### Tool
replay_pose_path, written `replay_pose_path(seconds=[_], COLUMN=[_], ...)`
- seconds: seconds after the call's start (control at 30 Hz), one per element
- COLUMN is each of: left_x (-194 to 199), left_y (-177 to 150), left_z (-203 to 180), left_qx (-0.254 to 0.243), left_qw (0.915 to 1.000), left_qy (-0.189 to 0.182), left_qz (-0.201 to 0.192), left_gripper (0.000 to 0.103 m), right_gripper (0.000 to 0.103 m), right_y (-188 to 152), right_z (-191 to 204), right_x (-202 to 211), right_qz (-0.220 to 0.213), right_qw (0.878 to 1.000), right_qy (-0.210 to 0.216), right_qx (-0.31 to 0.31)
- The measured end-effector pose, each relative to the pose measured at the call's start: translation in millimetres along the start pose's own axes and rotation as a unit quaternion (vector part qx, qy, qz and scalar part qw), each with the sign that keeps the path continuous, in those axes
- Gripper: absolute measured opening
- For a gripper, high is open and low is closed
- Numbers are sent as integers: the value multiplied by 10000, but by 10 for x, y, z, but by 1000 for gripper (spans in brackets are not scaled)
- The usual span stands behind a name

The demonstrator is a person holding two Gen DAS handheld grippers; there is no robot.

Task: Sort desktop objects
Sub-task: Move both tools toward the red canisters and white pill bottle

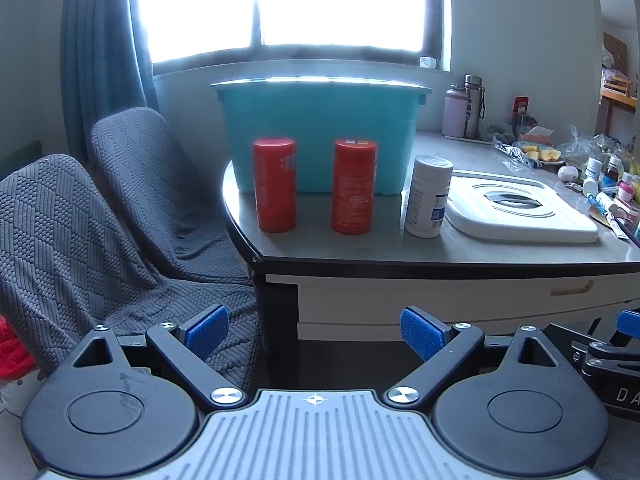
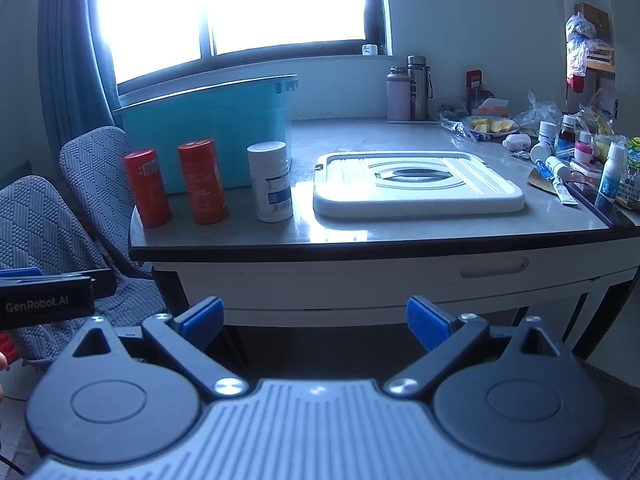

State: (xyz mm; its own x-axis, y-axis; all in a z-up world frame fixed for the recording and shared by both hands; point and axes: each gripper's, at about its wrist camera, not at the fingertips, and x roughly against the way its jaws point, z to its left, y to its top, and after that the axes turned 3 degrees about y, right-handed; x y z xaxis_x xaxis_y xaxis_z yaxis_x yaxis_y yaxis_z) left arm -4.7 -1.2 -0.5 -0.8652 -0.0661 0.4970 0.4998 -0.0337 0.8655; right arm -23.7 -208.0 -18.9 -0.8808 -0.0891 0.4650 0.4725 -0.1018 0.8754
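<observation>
Two red canisters (image 1: 275, 185) (image 1: 354, 186) stand upright near the table's left corner, with a white pill bottle (image 1: 428, 196) to their right. Behind them sits a teal storage bin (image 1: 320, 128); its white lid (image 1: 520, 208) lies flat on the table. In the right wrist view the red canisters (image 2: 147, 188) (image 2: 203, 181), the bottle (image 2: 271, 181), the bin (image 2: 208, 120) and the lid (image 2: 416, 184) show again. My left gripper (image 1: 316, 332) and right gripper (image 2: 316, 320) hang open and empty, below and in front of the table edge.
Chairs under grey covers (image 1: 132, 184) stand left of the table. At the back stand a pink and a steel flask (image 2: 408, 88). The table's right end is crowded with small bottles, tubes, bags and a plate of fruit (image 2: 568, 152). A drawer front (image 2: 400, 280) runs under the tabletop.
</observation>
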Motion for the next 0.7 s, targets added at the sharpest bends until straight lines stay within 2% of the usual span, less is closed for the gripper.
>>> replay_pose_path(seconds=[0.4, 0.7], left_x=[11, -22], left_y=[154, 279], left_z=[43, 213], left_qx=[-1, 179], left_qw=[10000, 9998], left_qy=[29, 124], left_qz=[24, -49], left_gripper=[95, 95], right_gripper=[98, 98], right_y=[172, 287], right_z=[-11, 90], right_x=[-34, -123], right_qz=[42, -31], right_qw=[10000, 9999], right_qy=[23, 81], right_qx=[18, 112])
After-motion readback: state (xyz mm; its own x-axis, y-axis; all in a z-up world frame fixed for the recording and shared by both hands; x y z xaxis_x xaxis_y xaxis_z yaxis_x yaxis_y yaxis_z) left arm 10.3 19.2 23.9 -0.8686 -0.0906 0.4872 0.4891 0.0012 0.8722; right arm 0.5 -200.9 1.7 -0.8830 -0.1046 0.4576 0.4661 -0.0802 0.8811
